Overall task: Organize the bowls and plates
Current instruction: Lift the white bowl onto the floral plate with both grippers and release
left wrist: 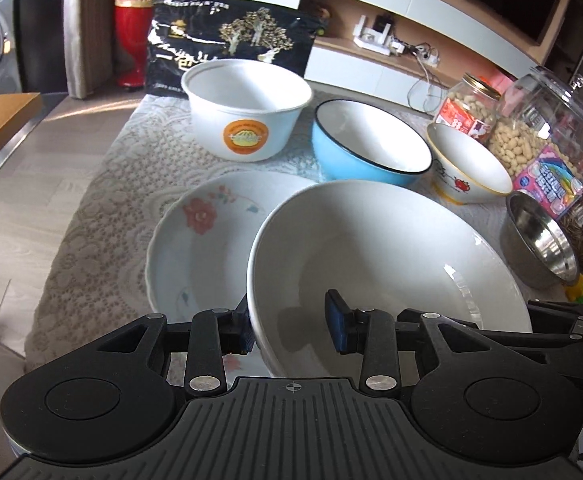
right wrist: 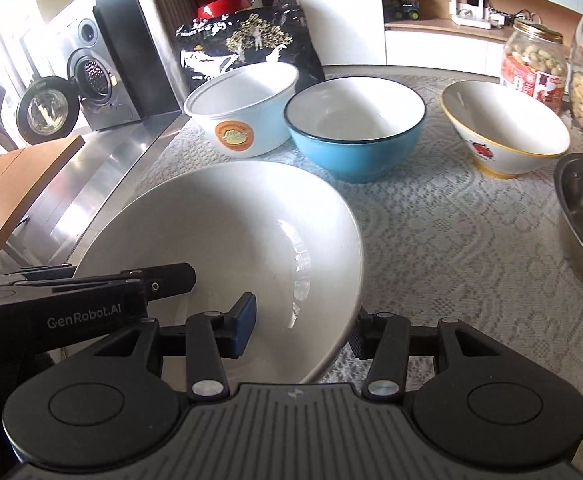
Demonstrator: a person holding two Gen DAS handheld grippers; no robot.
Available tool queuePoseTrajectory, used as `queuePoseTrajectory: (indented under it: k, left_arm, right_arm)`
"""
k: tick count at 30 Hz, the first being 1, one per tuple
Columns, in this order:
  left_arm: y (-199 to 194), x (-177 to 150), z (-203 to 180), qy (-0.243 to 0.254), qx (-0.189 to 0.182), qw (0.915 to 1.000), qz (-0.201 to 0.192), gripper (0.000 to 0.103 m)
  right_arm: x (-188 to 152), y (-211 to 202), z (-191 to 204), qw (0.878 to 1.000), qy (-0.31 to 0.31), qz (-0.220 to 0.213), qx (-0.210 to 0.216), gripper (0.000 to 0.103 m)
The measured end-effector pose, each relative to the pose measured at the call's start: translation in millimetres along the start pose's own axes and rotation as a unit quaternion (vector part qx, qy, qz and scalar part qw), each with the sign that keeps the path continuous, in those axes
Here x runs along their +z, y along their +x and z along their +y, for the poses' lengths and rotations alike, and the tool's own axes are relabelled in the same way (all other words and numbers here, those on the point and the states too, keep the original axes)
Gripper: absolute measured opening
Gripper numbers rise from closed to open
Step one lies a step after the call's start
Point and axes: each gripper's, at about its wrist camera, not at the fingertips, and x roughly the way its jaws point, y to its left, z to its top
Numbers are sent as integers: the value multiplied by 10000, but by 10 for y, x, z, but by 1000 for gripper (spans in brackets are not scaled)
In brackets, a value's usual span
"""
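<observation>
**Item in hand:** large white bowl (left wrist: 387, 256), lower centre of both views. Both grippers straddle its near rim, each with one finger inside and one outside.

**Left hand-held gripper** (left wrist: 291, 328): jaws part-way apart across the bowl's left wall. The outer pad sits against the wall, but the inner blue pad (left wrist: 337, 326) stands clear of it, so no clamp is seen.

**Right hand-held gripper** (right wrist: 303, 330): jaws astride the bowl's right wall. The inner pad stands off the surface and the outer finger is partly hidden by the rim, so this grip also reads as loose.

**Step, as judged:** a two-handed carry or placing of the large bowl, with its left edge overlapping the flowered plate (left wrist: 195, 236). Whether the bowl rests on the plate or hangs above it cannot be told.

**Next move calls for:** firm pad contact on both sides before any lift or shift, and level, matched travel of the two hands.

**Other stock, upper half of frame:** white tub with orange label (left wrist: 247, 108), blue bowl (left wrist: 367, 144), white bowl with red print (left wrist: 467, 164), and steel bowl (left wrist: 539, 240) at the right edge.

**Edges and room:** the desk (left wrist: 103, 184), covered in lace cloth, drops off at the left of frame just beside the plate. Open cloth lies at centre right in the right wrist view. Jars crowd the far right.
</observation>
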Motion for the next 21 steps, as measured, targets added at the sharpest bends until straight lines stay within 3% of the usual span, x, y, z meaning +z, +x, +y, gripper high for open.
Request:
queuePoseTrajectory:
  k: [7,21]
  left_arm:
    - [1,-40,332,-262,-66,9996,34,34]
    - [-63,-54,491,-454,-118,9986,-228,34]
  right_arm:
    - [84,148,300,9992,-350,78,-194,51]
    - [121,185,413,9992,-338,176,-155,51]
